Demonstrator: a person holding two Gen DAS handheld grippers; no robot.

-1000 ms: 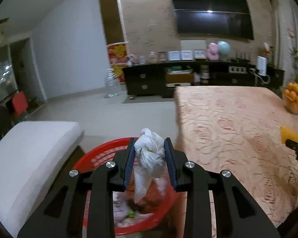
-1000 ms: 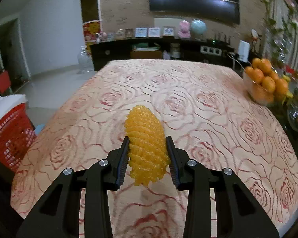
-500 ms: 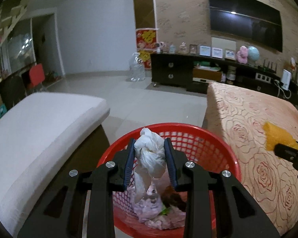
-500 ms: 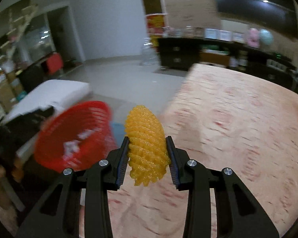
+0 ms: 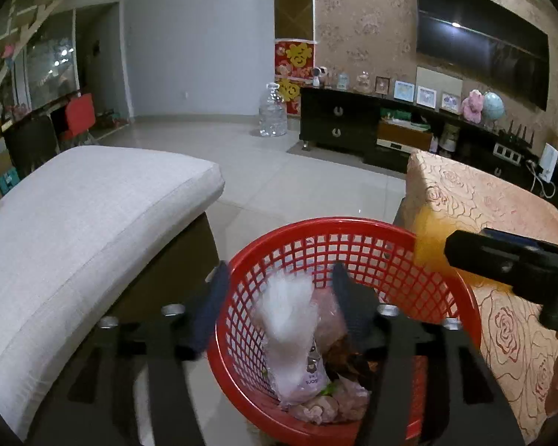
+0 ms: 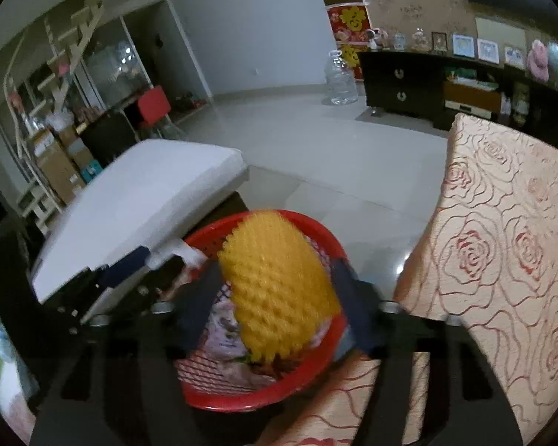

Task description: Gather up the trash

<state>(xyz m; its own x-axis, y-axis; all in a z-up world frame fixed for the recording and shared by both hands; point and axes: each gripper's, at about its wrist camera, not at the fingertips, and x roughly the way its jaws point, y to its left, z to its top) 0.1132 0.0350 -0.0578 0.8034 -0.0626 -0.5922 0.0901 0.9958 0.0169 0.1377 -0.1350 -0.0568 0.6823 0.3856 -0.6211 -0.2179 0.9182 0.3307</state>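
Observation:
A red mesh basket (image 5: pixel 353 230) with trash in it stands on the floor between the sofa and the table; it also shows in the right wrist view (image 6: pixel 316 356). My left gripper (image 5: pixel 282 301) is open above it, and the white crumpled tissue (image 5: pixel 290 319) is loose between its spread fingers, falling into the basket. My right gripper (image 6: pixel 275 293) is open over the basket, and the yellow foam fruit net (image 6: pixel 275 286) sits free between its spread fingers. The right gripper and net show in the left wrist view (image 5: pixel 502 260).
A white sofa cushion (image 5: pixel 74 223) lies left of the basket. The table with a rose-patterned cloth (image 5: pixel 502 204) is on the right. A dark TV cabinet (image 5: pixel 353 126) and a water jug (image 5: pixel 273 115) stand across the tiled floor.
Both grippers opened over the basket. The tissue has left the left fingers and drops. The right gripper swung left from the table to the basket and released the net.

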